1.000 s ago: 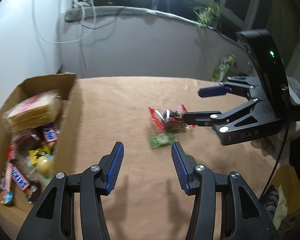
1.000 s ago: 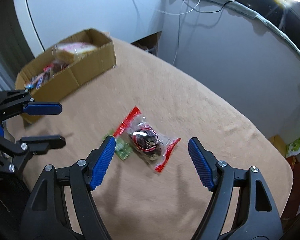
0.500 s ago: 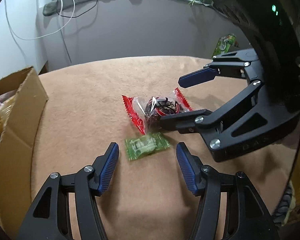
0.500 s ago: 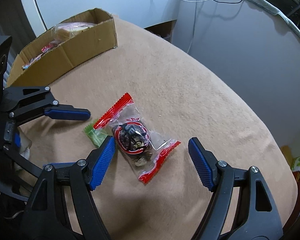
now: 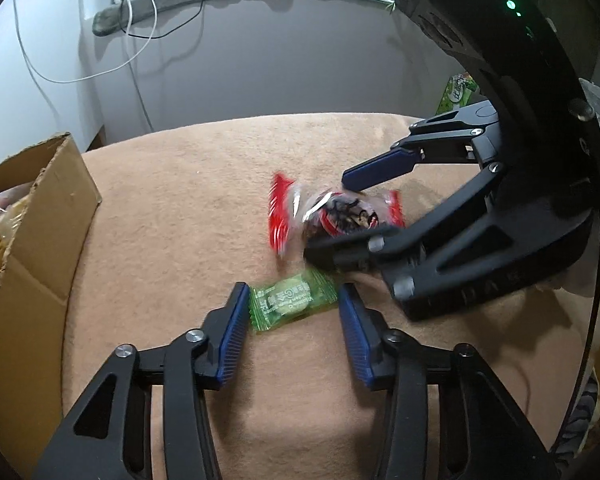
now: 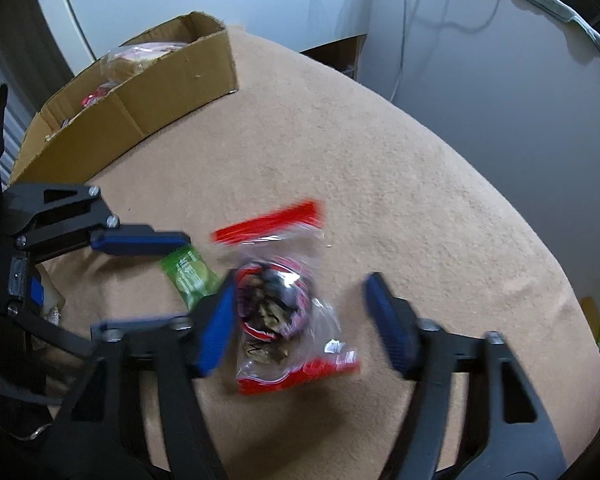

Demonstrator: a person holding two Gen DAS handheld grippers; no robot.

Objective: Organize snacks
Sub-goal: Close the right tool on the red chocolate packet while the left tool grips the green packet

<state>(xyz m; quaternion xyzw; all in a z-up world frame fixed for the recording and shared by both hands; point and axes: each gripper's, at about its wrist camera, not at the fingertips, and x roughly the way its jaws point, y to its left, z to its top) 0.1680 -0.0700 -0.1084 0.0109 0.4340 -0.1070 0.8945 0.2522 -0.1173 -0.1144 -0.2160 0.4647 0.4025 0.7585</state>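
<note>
We straddle two snacks on tan cloth: left gripper (image 5: 290, 322) spread around green candy (image 5: 292, 301), right gripper (image 6: 304, 320) spread over red-ended packet (image 6: 278, 308); pinch mid-wrapper, lift clear, carry to cardboard box (image 6: 160, 92)

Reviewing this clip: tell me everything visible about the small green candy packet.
The green candy packet is a small translucent plastic wrapper with crimped ends, white print and a pale round sweet inside. It lies flat on the tan cloth, between the open fingers of the left hand-held gripper, near the red-ended snack bag. Contact with the pads is unclear.
</note>
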